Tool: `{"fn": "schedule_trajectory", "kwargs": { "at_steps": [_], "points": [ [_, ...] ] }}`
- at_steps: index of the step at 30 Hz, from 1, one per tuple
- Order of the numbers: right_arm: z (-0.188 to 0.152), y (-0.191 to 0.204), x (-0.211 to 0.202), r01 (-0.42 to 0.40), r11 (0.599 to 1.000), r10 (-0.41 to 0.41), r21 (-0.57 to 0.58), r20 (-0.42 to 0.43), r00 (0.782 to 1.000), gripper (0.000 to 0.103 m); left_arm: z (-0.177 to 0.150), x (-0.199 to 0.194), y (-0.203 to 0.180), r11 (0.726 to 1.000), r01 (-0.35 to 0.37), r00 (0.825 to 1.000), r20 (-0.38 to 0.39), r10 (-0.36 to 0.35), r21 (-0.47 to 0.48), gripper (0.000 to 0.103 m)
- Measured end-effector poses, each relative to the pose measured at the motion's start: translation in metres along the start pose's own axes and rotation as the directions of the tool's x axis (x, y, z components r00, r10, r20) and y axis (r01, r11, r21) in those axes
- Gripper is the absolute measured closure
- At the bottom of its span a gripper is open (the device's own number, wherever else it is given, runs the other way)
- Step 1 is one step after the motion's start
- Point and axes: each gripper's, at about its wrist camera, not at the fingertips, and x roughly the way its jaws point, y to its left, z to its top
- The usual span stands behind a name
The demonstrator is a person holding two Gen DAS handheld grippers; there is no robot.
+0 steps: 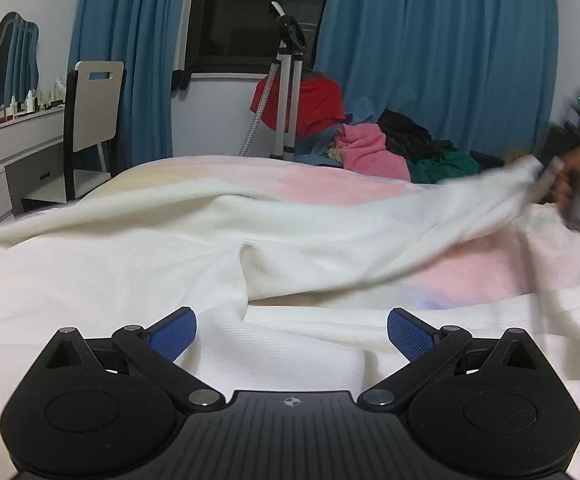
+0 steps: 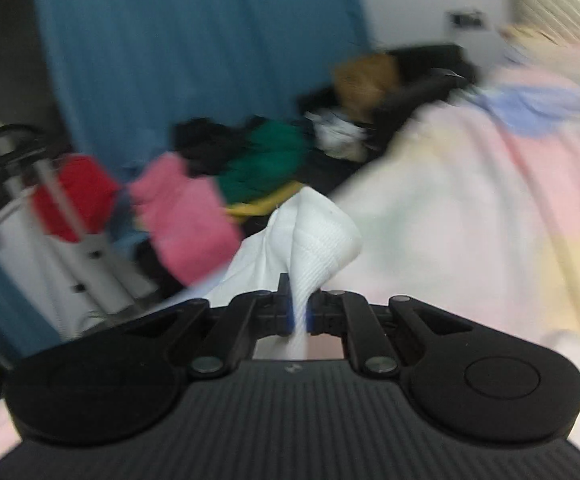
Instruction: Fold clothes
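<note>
Bedspread in pale pink, yellow and blue pastel patches (image 1: 330, 184) is your work surface, and it carries almost everything that matters here. Across it sprawls the white ribbed knit garment (image 1: 225, 248), rumpled and ridged rather than flat, with no finished fold visible yet; judging by that, you are at the start of this piece, at most spreading it or bringing one edge over.

Behind it, along the far side of the bed, waits the heap of unfolded clothes (image 1: 390, 148): red, pink, green and black items jumbled together. None of them looks folded, so most of the task is still ahead of you.

Your right gripper (image 2: 298, 312) has its jaws pinched tight on a corner of the white garment, which bunches up above the pads; in the left wrist view that corner is lifted off the bed at the right edge.

Your left gripper (image 1: 292, 332) stands wide open just over the near part of the garment, with nothing between its blue pads (image 1: 173, 334).
</note>
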Motion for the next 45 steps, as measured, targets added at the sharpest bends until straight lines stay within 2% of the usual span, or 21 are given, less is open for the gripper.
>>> {"fn": "schedule_trajectory", "kwargs": {
  "at_steps": [2,4,8,10,13,17,20,23,26,29,30,31,34,38,42,45],
  "points": [
    [-0.006,-0.037,0.008,0.043,0.999,-0.041,0.021,-0.074,0.996,0.094,0.0,0.0,-0.001,1.0,0.001,1.0,-0.001,-0.001,0.007,0.001],
    [-0.018,-0.058,0.007,0.071,0.997,-0.071,-0.001,-0.091,0.993,0.094,-0.001,0.0,-0.003,1.0,0.001,1.0,-0.002,-0.001,0.016,0.001],
    [-0.025,-0.088,-0.004,0.026,0.999,-0.023,0.032,-0.078,0.997,0.094,-0.001,-0.001,-0.006,1.0,0.004,1.0,-0.001,-0.004,0.029,0.001],
    [-0.027,-0.091,-0.015,-0.005,1.0,0.006,0.021,-0.037,0.999,0.094,-0.001,-0.003,-0.009,0.999,0.007,1.0,0.003,-0.007,0.037,0.001],
    [-0.021,-0.104,-0.016,0.0,1.0,0.0,0.009,-0.007,1.0,0.094,0.0,-0.007,-0.012,0.999,0.024,1.0,0.008,-0.025,0.036,0.001],
    [-0.035,-0.143,-0.007,0.043,0.999,-0.041,0.026,-0.045,0.998,0.094,-0.001,-0.013,-0.015,0.998,0.051,0.999,0.014,-0.051,0.035,0.001],
    [-0.059,-0.163,0.002,0.033,0.998,-0.029,0.046,-0.085,0.996,0.094,-0.002,-0.016,-0.02,0.997,0.057,0.998,0.015,-0.058,0.047,0.001],
    [-0.066,-0.165,0.002,0.021,0.999,-0.017,0.05,-0.079,0.997,0.092,-0.002,-0.018,-0.024,0.997,0.057,0.998,0.014,-0.058,0.055,0.001],
    [-0.061,-0.161,-0.004,0.013,1.0,-0.011,0.028,-0.096,0.995,0.085,-0.001,-0.022,-0.027,0.997,0.064,0.998,0.02,-0.065,0.053,0.001],
    [-0.053,-0.159,-0.015,-0.009,1.0,0.01,0.013,-0.123,0.992,0.058,0.001,-0.028,-0.03,0.996,0.068,0.997,0.032,-0.07,0.056,0.001],
    [-0.053,-0.158,-0.025,-0.017,1.0,0.017,0.001,-0.116,0.993,0.043,0.001,-0.03,-0.032,0.996,0.068,0.997,0.037,-0.07,0.058,0.001],
    [-0.054,-0.157,-0.035,-0.024,1.0,0.023,-0.011,-0.108,0.994,0.035,0.001,-0.033,-0.033,0.996,0.069,0.997,0.042,-0.071,0.06,0.001],
    [-0.055,-0.153,-0.076,-0.052,0.997,0.048,-0.053,-0.077,0.996,0.029,0.002,-0.043,-0.036,0.995,0.072,0.995,0.057,-0.076,0.064,0.001],
    [-0.063,-0.153,-0.133,-0.092,0.993,0.088,-0.068,-0.065,0.994,0.028,0.004,-0.064,-0.043,0.994,0.072,0.993,0.089,-0.08,0.085,0.001],
    [-0.071,-0.163,-0.176,-0.129,0.991,0.125,-0.025,-0.11,0.986,0.028,0.002,-0.088,-0.05,0.992,0.071,0.991,0.109,-0.082,0.103,0.001],
    [-0.074,-0.175,-0.193,-0.104,0.995,0.102,-0.008,-0.135,0.986,0.028,-0.003,-0.106,-0.049,0.993,0.078,0.992,0.093,-0.087,0.093,0.001]
  ]
}}
